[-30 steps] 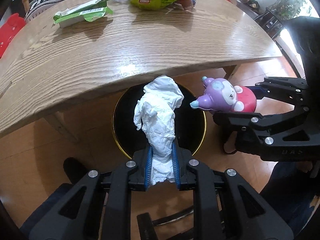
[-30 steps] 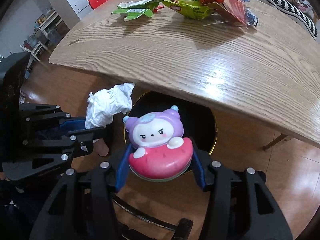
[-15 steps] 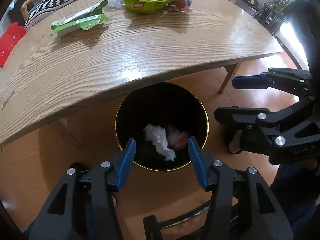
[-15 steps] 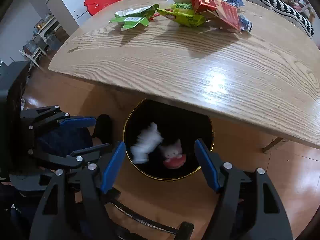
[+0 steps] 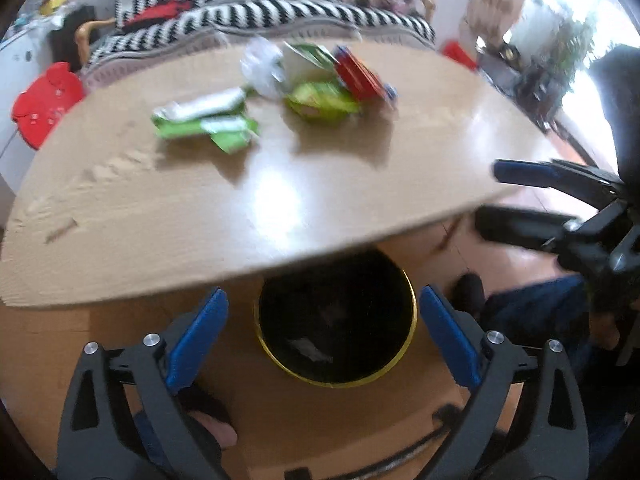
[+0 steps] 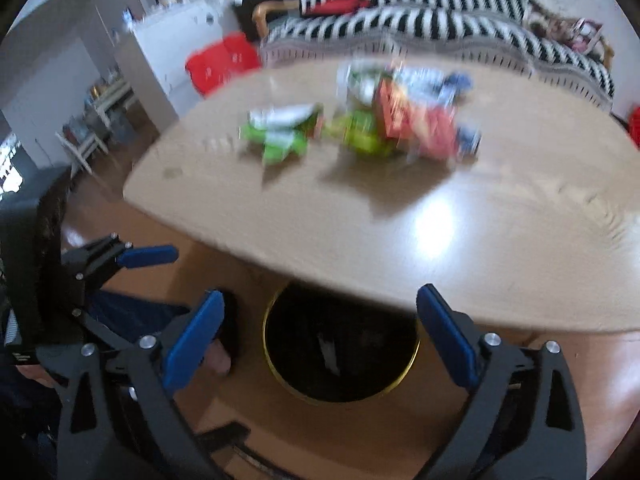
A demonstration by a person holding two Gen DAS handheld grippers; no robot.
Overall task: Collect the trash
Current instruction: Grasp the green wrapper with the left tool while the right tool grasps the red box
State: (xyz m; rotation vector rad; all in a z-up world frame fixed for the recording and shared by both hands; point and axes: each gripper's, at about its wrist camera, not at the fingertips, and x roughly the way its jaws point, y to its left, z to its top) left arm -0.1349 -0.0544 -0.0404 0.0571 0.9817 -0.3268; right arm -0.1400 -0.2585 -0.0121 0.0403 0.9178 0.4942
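Both the left gripper [image 5: 322,334] and the right gripper [image 6: 318,334] have just been opening and stand wide apart, empty, above the black bin [image 5: 412,320]. The left view alone shows pale trash [image 5: 310,350] inside; wrappers [image 6: 280,134] lie on the table [image 6: 320,220].

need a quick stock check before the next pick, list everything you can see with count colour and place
round black bin with gold rim: 1, on floor under table edge; pale scrap inside
wooden table: 1, light brown, above bin
green and white wrappers: blurred, about 2, far left on table
green snack bag: 1, table centre
red box: 1, beside bag
clear plastic wrap: 1, behind bag
striped sofa: 1, black-white, behind table
red stool: 1, left
left gripper: open, empty, jaws just opening
right gripper: same
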